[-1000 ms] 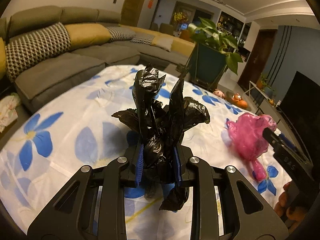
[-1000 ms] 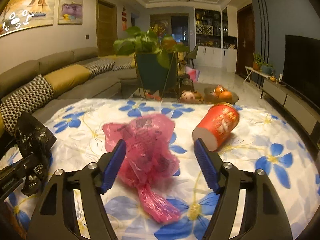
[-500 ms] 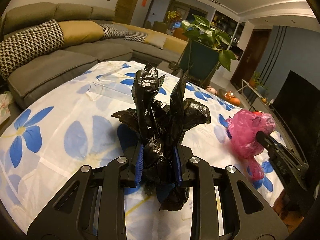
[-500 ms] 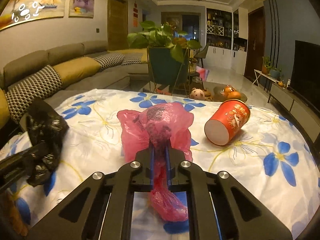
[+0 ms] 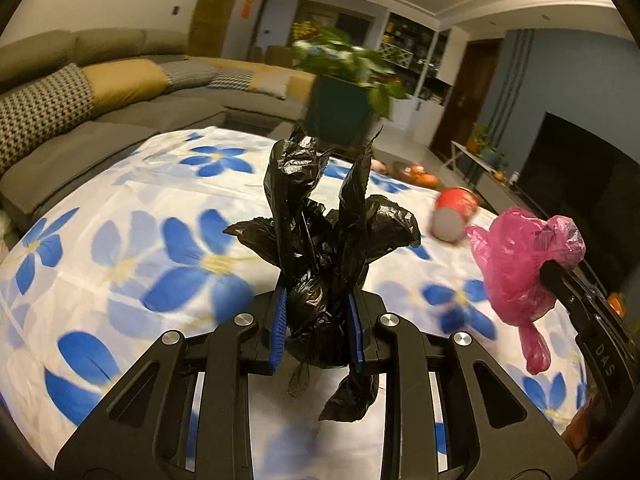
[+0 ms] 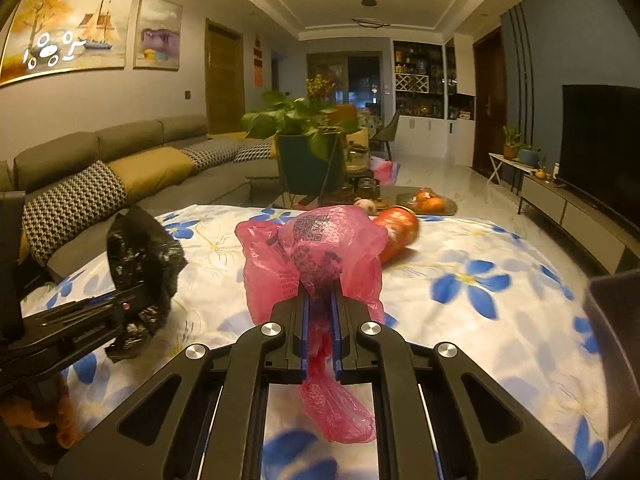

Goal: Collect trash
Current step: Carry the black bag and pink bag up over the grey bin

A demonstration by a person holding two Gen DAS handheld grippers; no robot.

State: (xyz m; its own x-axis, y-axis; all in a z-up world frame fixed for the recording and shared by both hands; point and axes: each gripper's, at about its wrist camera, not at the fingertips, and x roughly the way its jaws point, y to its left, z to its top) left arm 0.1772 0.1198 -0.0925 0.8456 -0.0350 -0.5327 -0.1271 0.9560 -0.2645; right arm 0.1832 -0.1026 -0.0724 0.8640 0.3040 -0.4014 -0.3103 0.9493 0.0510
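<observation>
Cup (image 6: 396, 236) lay far on worktop (image 6: 500, 320), tipped, just right of my right tool (image 6: 319, 336); right tool clamped pink bag (image 6: 316, 256), left tool (image 5: 316, 328) clamped black bag (image 5: 320, 240).

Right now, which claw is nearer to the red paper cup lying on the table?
Right. The right claw, shut on the pink bag, sits just in front of the red cup. The left claw, clamping the black bag, is further off to the side.

black bag (image 5: 324, 248), pink bag (image 6: 320, 256), red cup (image 5: 454, 216), blue-flowered white tablecloth (image 5: 160, 248)
</observation>
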